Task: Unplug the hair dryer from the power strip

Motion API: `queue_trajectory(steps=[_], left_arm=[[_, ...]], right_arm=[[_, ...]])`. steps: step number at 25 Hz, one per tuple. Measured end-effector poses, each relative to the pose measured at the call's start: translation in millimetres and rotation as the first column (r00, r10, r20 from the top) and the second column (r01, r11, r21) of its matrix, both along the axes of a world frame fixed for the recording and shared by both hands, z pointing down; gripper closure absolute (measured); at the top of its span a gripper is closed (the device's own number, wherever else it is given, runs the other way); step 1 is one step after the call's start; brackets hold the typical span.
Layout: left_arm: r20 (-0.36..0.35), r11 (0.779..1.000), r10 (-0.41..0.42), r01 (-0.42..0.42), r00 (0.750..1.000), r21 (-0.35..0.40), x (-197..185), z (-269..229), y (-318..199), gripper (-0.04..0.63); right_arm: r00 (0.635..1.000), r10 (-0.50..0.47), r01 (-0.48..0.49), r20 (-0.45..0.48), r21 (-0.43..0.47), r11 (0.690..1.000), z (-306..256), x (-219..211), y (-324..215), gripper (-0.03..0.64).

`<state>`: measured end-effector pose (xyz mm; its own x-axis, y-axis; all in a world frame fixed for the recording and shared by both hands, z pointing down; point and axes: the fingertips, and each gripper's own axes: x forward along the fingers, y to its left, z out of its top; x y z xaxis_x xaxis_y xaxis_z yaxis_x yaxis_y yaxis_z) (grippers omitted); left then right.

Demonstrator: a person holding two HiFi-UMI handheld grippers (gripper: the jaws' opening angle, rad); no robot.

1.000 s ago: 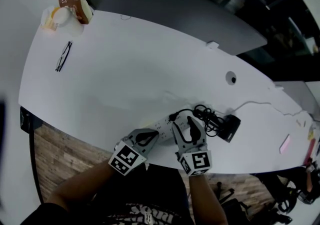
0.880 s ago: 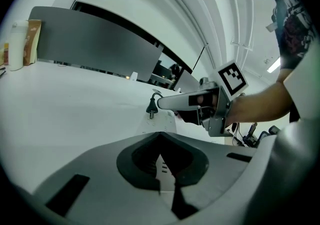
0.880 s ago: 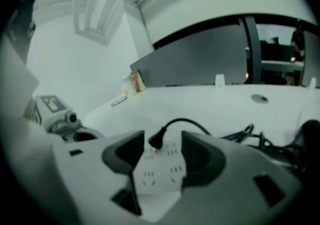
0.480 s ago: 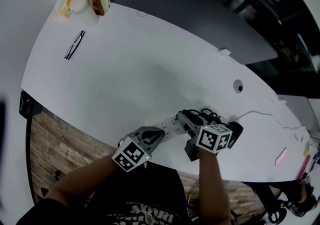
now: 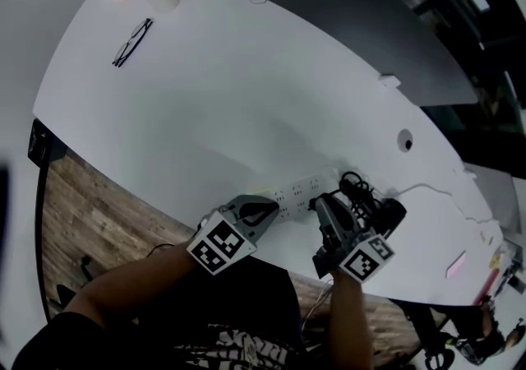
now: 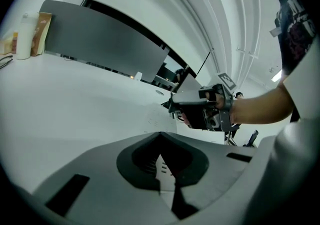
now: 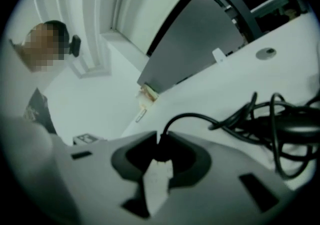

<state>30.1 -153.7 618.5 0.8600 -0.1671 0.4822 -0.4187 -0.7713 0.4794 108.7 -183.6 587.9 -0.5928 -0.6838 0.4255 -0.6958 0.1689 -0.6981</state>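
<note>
A pair of glasses [image 5: 131, 42] lies near the far left corner of the white desk [image 5: 214, 97]. Close to the front edge, the left hand-held gripper [image 5: 261, 212] has its jaws shut on the near end of the white power strip [image 5: 294, 193]. Just to the right, the right hand-held gripper [image 5: 323, 203] has just been closing its jaws, and they pinch the black plug [image 7: 160, 155]. The plug's cord [image 7: 200, 116] loops away to the black hair dryer [image 5: 388, 214], which lies on the desk near the strip's far end. I cannot tell if the plug is in the strip.
</note>
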Motion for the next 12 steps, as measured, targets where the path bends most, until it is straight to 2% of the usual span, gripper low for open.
queue_trajectory(steps=[3,5,7,8,10,12], left_arm=[[0.026,1.000,-0.010,0.010,1.000,0.010,2.4,0.4,3.4,0.569],[0.037,0.999,-0.030,0.030,0.999,0.013,4.2,0.8,4.3,0.568],[0.043,0.998,-0.053,0.052,0.998,0.020,6.4,2.5,8.0,0.569],[0.048,0.998,-0.060,0.059,0.997,0.029,7.7,3.9,11.1,0.568],[0.062,0.996,-0.071,0.067,0.996,0.055,9.2,5.2,15.8,0.568],[0.071,0.995,-0.085,0.081,0.994,0.064,8.6,5.9,17.0,0.569]], right_arm=[[0.998,0.016,-0.013,-0.055,0.044,0.999,2.5,2.8,14.1,0.534],[0.998,0.063,-0.062,-0.012,0.067,0.996,1.4,2.8,18.6,0.535],[0.983,0.143,-0.154,0.115,0.089,0.984,-7.1,7.6,21.0,0.535],[0.961,0.188,-0.212,0.202,0.104,0.972,-15.1,13.9,21.0,0.536],[0.898,0.259,-0.322,0.356,0.128,0.938,-33.1,34.0,20.8,0.538],[0.839,0.305,-0.410,0.450,0.156,0.898,-50.7,60.7,17.6,0.540]])
